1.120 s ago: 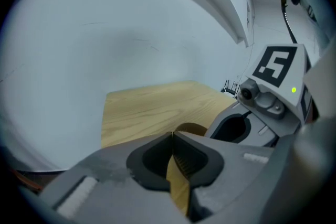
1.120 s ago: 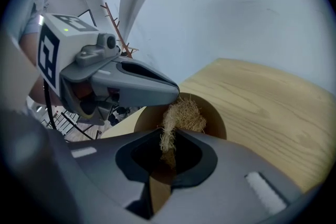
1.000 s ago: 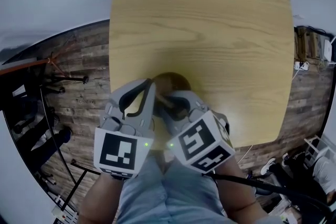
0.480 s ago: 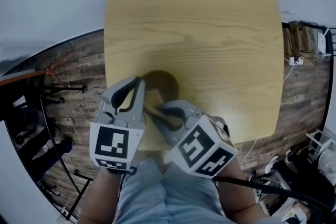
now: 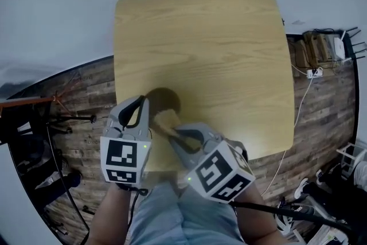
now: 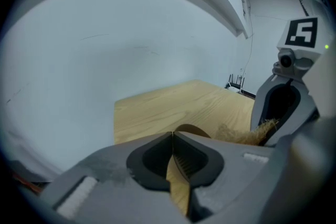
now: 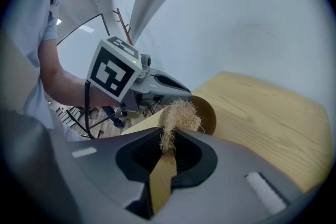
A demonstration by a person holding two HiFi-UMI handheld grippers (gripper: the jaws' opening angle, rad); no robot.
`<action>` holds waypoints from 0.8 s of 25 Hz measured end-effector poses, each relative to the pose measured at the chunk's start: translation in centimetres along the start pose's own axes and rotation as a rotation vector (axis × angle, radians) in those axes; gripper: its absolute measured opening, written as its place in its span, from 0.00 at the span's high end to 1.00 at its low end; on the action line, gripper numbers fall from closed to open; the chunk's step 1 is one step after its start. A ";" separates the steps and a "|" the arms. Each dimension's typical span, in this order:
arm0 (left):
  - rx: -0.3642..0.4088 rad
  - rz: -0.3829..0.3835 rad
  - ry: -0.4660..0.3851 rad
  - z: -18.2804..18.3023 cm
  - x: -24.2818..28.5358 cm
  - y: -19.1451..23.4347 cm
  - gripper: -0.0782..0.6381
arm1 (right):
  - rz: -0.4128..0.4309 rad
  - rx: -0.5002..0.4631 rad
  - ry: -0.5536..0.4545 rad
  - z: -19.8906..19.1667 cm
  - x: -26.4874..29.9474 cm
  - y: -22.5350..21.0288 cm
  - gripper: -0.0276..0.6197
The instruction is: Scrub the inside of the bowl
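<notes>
Bowl (image 5: 162,98), brown, sits near the front left corner of the pale wooden counter (image 5: 229,43) in the head view, with the left hand-held gripper (image 5: 142,105) at its left rim and the right hand-held gripper (image 5: 174,133) bringing a straw-coloured fibre scrubber (image 5: 165,119) to its near edge. The only print is the black-and-white square marker on each cube (image 5: 126,159). From the left gripper view, the left hand-held gripper (image 6: 172,139) is pressed together on the thin bowl (image 6: 193,131) rim, and the scrubber (image 6: 239,135) shows just beyond. From the right gripper view, the right hand-held gripper (image 7: 168,147) pinches the scrubber (image 7: 178,115), whose tuft stands before the bowl (image 7: 207,113) opening, turned toward the camera.
</notes>
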State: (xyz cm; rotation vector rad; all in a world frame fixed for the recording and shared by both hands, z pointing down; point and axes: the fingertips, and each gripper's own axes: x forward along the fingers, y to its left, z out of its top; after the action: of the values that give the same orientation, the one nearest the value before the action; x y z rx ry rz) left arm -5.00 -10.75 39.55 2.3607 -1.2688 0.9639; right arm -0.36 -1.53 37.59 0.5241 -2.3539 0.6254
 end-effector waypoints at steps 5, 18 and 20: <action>-0.005 0.006 0.004 -0.1 -0.1 0.1 0.85 | -0.083 -0.022 0.029 -0.8 0.1 -1.4 0.89; -0.028 -0.049 0.019 0.4 1.3 -1.3 0.85 | -0.158 -0.112 0.092 -0.4 3.1 -6.4 0.89; -0.042 -0.059 0.017 0.5 1.4 -1.3 0.85 | -0.169 -0.114 0.122 -0.9 3.7 -6.9 0.89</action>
State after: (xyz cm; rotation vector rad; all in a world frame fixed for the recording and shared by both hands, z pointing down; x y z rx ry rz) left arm -3.17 -11.13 40.15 2.3400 -1.1946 0.9282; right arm 0.91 -7.36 42.75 0.6079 -2.1882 0.4302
